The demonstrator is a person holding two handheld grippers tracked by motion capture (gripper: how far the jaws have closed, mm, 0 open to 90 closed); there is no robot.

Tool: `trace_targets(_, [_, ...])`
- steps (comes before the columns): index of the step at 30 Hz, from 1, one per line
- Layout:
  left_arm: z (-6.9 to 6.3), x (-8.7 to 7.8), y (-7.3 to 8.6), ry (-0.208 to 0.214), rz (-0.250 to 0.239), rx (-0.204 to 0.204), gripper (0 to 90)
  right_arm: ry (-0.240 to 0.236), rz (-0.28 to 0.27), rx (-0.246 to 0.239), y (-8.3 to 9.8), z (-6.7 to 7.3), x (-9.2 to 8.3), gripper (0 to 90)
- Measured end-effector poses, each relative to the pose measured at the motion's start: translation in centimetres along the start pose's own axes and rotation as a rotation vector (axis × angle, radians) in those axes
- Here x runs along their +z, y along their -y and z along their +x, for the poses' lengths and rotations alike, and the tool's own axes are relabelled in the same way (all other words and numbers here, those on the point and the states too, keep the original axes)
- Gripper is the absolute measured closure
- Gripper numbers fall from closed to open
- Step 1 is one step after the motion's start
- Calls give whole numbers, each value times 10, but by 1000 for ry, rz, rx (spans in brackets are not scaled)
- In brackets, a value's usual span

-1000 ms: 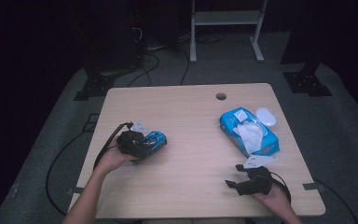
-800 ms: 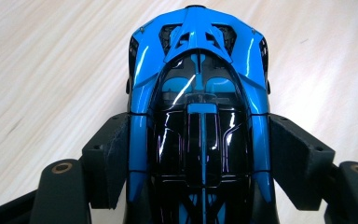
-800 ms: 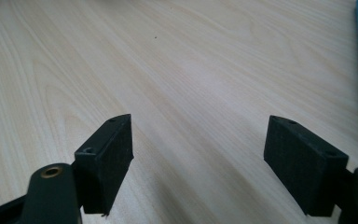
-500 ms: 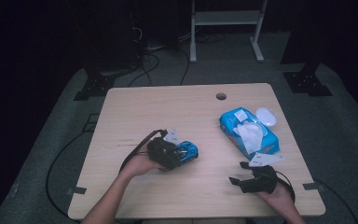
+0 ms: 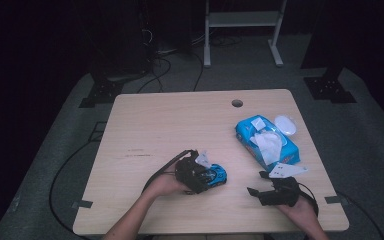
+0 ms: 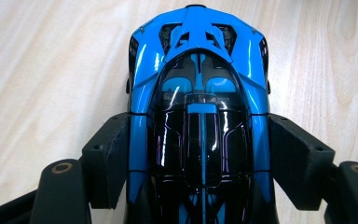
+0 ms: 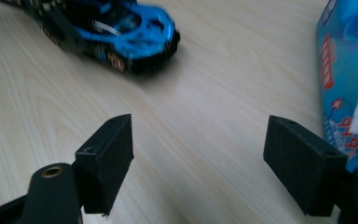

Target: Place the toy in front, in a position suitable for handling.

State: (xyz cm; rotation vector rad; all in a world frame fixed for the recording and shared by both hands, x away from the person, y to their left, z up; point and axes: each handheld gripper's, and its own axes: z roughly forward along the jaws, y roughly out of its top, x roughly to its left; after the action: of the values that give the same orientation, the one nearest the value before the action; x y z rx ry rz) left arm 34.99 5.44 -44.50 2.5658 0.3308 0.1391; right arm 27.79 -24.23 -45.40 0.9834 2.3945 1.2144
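A blue and black toy car (image 5: 214, 175) rests on the wooden table (image 5: 180, 125), front of centre. My left gripper (image 5: 200, 176) is shut on the car's sides. In the left gripper view the car (image 6: 200, 116) sits between both black pads (image 6: 109, 156), nose pointing away. My right gripper (image 5: 256, 192) is near the front right edge, jaws open with nothing between them. In the right gripper view its gripper (image 7: 198, 154) stands wide apart above bare wood, with the car (image 7: 126, 32) farther off at upper left.
A blue pack of wet wipes (image 5: 266, 142) with a white tissue sticking out lies at the right, and a white lid (image 5: 285, 124) beside it. In the right gripper view the pack (image 7: 349, 79) is close on the right. A round cable hole (image 5: 237, 103) is near the far edge.
My left hand has carried the car to the right across the table, toward the centre. The right gripper has stayed in place.
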Motion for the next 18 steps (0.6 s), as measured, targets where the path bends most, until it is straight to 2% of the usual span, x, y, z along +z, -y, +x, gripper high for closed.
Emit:
trace_targets(3, [-2,4,0,-1,16,8,281,27,-33,-22,-7,1,-7,231])
trace_targets(6, [-4,7,0,3,22,16,281,55,-59,-26,-16,-3,-13,231])
trace_targets(13, [-3,10,2,14,16,12,280,121,-85,-9,-32,-24,-26,231])
trace_targets(18, [-4,11,2,8,13,18,256,177,-87,-17,-47,-41,-31,231])
